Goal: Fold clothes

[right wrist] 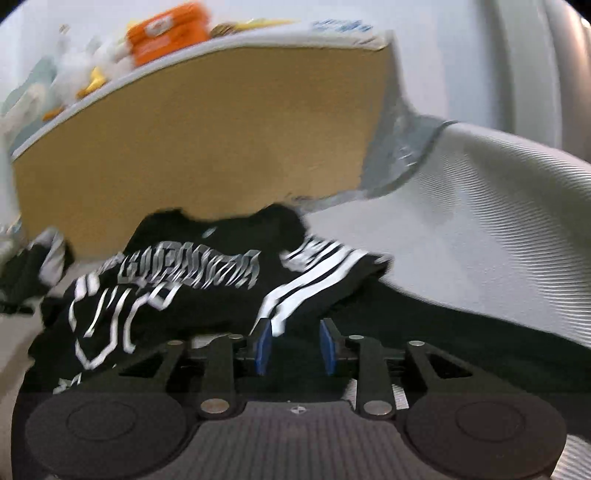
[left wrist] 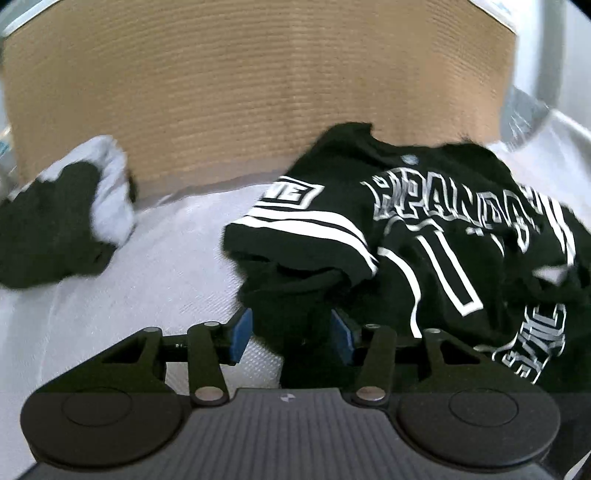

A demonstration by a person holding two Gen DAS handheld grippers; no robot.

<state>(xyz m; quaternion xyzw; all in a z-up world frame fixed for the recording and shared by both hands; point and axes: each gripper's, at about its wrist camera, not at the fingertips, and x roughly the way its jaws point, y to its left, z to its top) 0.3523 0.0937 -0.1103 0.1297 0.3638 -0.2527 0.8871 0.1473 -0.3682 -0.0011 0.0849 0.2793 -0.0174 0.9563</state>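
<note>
Jersey (left wrist: 424, 236) — one, black with white stripes and lettering — lies crumpled on my white bedsheet (left wrist: 155, 266), collar toward 12 o'clock, hem toward me. My left gripper (left wrist: 291, 334) pinches bunched fabric between its blue pads; my right gripper (right wrist: 295, 345) has cloth between narrow fingers — contact unclear. Second dark-and-white garment (left wrist: 62, 218) at 9 o'clock, blurred.

Black short-sleeved jersey with white stripes and white outlined lettering (left wrist: 436, 236): large outlined numeral "1" on the body; arched word above it only partly legible, letters "PAN" in its middle; boxed sleeve patch ending in "VE"; lower hem lettering unreadable. Same jersey in the right wrist view (right wrist: 192, 280): lettering blurred, unreadable. Orange packet on the shelf top (right wrist: 166, 31): white print, illegible
</note>
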